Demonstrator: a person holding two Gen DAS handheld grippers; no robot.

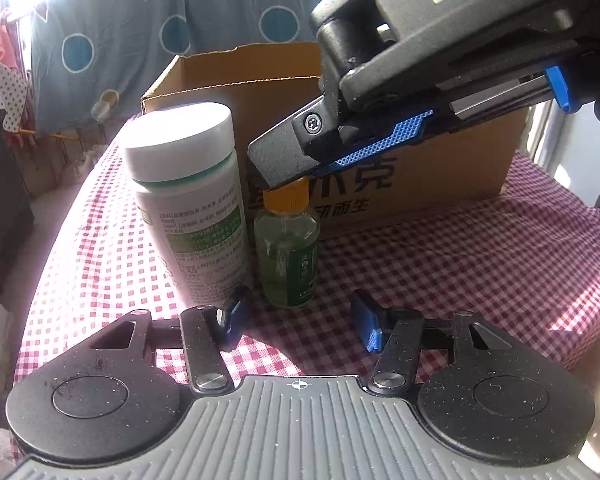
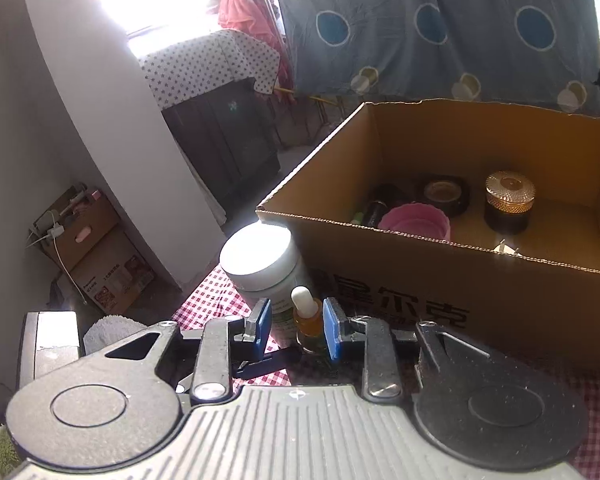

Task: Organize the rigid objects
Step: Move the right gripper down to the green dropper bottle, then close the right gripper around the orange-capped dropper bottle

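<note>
A small clear dropper bottle (image 1: pixel 287 252) with an orange collar stands on the red checked cloth (image 1: pixel 440 264), next to a tall white bottle (image 1: pixel 188 200) with a white lid. My left gripper (image 1: pixel 300 320) is open, low in front of both bottles. My right gripper (image 2: pixel 296 326) is open, with its blue pads either side of the dropper bottle (image 2: pixel 306 322); it also shows in the left wrist view (image 1: pixel 284 168), coming down from the upper right onto the bottle's top. The white bottle (image 2: pixel 260 264) stands just left of it.
An open cardboard box (image 2: pixel 480 292) stands behind the bottles. It holds a pink cup (image 2: pixel 414 222), a gold-lidded jar (image 2: pixel 508 200), a dark round tin (image 2: pixel 446 194) and a dark tube. A blue patterned sheet (image 2: pixel 440 28) hangs behind.
</note>
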